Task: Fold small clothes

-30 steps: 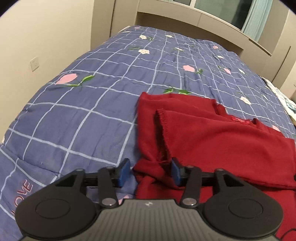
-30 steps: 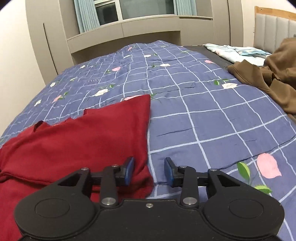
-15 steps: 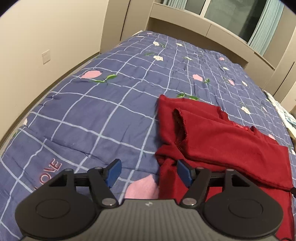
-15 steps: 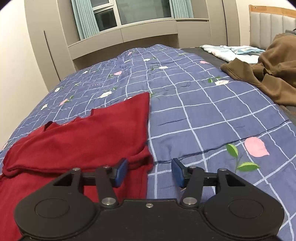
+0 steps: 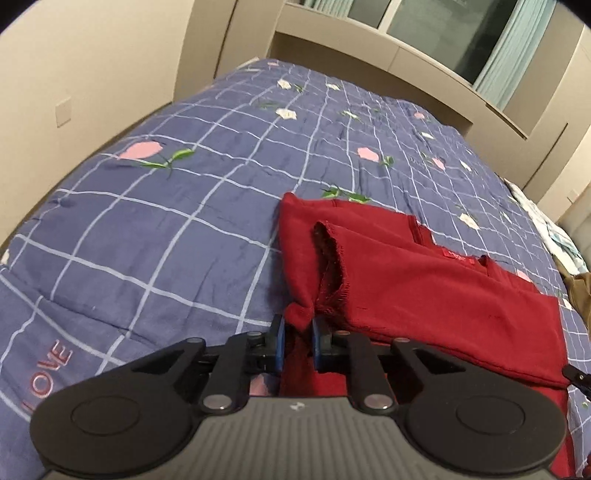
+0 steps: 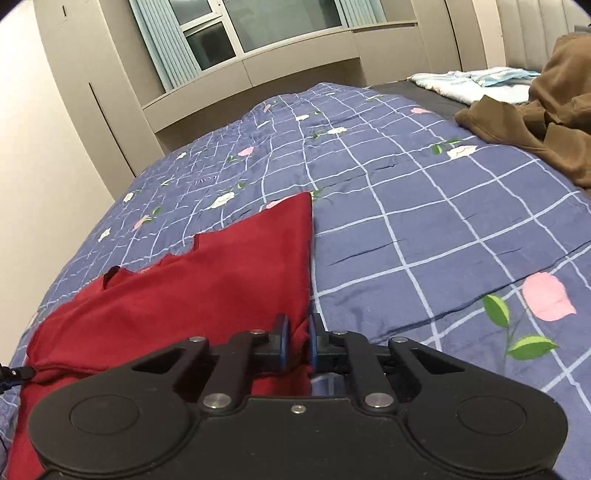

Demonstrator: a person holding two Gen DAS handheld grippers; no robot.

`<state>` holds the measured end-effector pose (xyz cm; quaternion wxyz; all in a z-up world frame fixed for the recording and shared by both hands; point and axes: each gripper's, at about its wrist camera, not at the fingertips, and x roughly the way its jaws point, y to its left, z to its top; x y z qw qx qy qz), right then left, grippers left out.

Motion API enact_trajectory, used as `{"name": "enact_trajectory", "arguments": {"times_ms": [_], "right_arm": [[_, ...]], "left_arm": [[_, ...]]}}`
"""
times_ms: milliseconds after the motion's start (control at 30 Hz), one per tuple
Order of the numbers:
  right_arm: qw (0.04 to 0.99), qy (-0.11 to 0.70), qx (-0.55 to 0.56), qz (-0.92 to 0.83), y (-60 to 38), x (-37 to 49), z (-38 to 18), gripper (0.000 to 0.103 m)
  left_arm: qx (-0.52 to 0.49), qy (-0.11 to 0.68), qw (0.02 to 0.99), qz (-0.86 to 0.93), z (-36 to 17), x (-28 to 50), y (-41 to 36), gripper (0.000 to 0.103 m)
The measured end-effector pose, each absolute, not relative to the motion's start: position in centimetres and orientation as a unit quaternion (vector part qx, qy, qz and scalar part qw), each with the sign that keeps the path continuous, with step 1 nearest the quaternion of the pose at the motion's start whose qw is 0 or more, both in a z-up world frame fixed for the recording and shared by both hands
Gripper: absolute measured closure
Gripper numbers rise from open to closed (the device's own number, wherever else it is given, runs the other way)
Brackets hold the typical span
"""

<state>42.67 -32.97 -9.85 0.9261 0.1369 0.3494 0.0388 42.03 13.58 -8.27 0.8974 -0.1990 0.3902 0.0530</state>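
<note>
The red garment was pinched at opposite near edges by the just-closed left gripper and right gripper; a level, even lift forward was judged due next for the fold.

Two low wrist views over one bed

1. One red garment is lying on the bed, seen in both views.
2. One blue checked quilt with flowers is covering the bed.
3. Two tongs are showing: the left tongs and the right tongs, each pinching an edge of the red garment.
4. One brown garment is lying at the far right.
5. One pale striped cloth is lying behind it.
6. One window is showing, with curtains hanging.
</note>
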Motion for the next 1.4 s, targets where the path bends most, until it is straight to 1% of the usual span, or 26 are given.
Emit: {"name": "enact_trajectory", "arguments": {"times_ms": [133, 167, 200, 267, 300, 333, 367, 400, 433, 467, 500, 533, 567, 600, 633, 700, 800, 900, 1100, 1400], "right_arm": [[0.918, 0.355, 0.176, 0.027, -33.8, 42.7, -10.9, 0.091], [0.917, 0.355, 0.180, 0.027, -33.9, 42.7, -10.9, 0.088], [0.919, 0.353, 0.175, 0.027, -33.8, 42.6, -10.7, 0.080], [0.925, 0.347, 0.153, 0.023, -33.4, 42.2, -10.0, 0.070], [0.927, 0.346, 0.146, 0.025, -33.3, 41.8, -9.7, 0.063], [0.928, 0.343, 0.145, 0.029, -33.2, 41.4, -9.3, 0.059], [0.929, 0.339, 0.144, 0.032, -33.2, 40.9, -9.0, 0.048], [0.930, 0.336, 0.142, 0.034, -33.2, 40.3, -8.7, 0.042], [0.932, 0.333, 0.138, 0.036, -33.2, 39.6, -8.4, 0.040], [0.933, 0.333, 0.132, 0.040, -33.1, 38.8, -8.1, 0.035], [0.934, 0.333, 0.125, 0.044, -33.0, 38.0, -7.8, 0.030], [0.935, 0.332, 0.117, 0.049, -32.9, 37.2, -7.6, 0.027], [0.936, 0.332, 0.108, 0.056, -32.9, 36.2, -7.3, 0.021], [0.936, 0.331, 0.100, 0.063, -32.8, 35.4, -7.1, 0.017], [0.937, 0.331, 0.090, 0.070, -32.7, 34.4, -6.9, 0.016], [0.938, 0.330, 0.071, 0.082, -32.3, 32.6, -6.6, 0.010], [0.939, 0.326, 0.044, 0.098, -31.9, 30.0, -6.2, 0.003], [0.940, 0.319, 0.020, 0.116, -31.2, 27.6, -6.0, 0.001], [0.940, 0.300, -0.063, 0.147, -29.1, 23.4, -5.9, 0.001], [0.929, 0.253, -0.176, 0.203, -27.1, 17.2, -5.8, 0.001]], "left_arm": [[-0.199, 0.399, 0.892, 0.068, -8.8, 42.3, 13.3, 0.088], [-0.197, 0.401, 0.892, 0.068, -8.7, 42.4, 13.4, 0.088], [-0.197, 0.403, 0.891, 0.068, -8.7, 42.5, 13.4, 0.086], [-0.200, 0.405, 0.890, 0.065, -8.4, 42.3, 13.6, 0.079], [-0.201, 0.405, 0.890, 0.065, -8.2, 42.1, 13.6, 0.073], [-0.203, 0.403, 0.890, 0.067, -7.9, 41.7, 13.6, 0.065], [-0.204, 0.402, 0.890, 0.067, -7.7, 41.3, 13.7, 0.061], [-0.204, 0.400, 0.891, 0.067, -7.5, 40.7, 13.7, 0.054], [-0.203, 0.399, 0.892, 0.067, -7.3, 40.2, 13.7, 0.046], [-0.200, 0.398, 0.892, 0.069, -7.0, 39.4, 13.6, 0.042], [-0.198, 0.395, 0.894, 0.071, -6.8, 38.6, 13.6, 0.036], [-0.197, 0.392, 0.896, 0.070, -6.5, 37.9, 13.7, 0.030], [-0.196, 0.390, 0.897, 0.068, -6.2, 37.0, 13.7, 0.028], [-0.196, 0.389, 0.898, 0.067, -6.0, 36.2, 13.7, 0.022], [-0.196, 0.389, 0.898, 0.066, -5.9, 35.3, 13.7, 0.016], [-0.190, 0.390, 0.899, 0.062, -5.6, 33.5, 13.7, 0.014], [-0.177, 0.398, 0.898, 0.060, -5.4, 31.1, 13.5, 0.004], [-0.153, 0.401, 0.901, 0.063, -5.1, 28.6, 12.8, 0.001], [-0.092, 0.401, 0.910, 0.047, -4.9, 24.4, 10.8, 0.001], [-0.056, 0.396, 0.916, 0.007, -4.7, 19.5, 9.3, 0.001]]}}
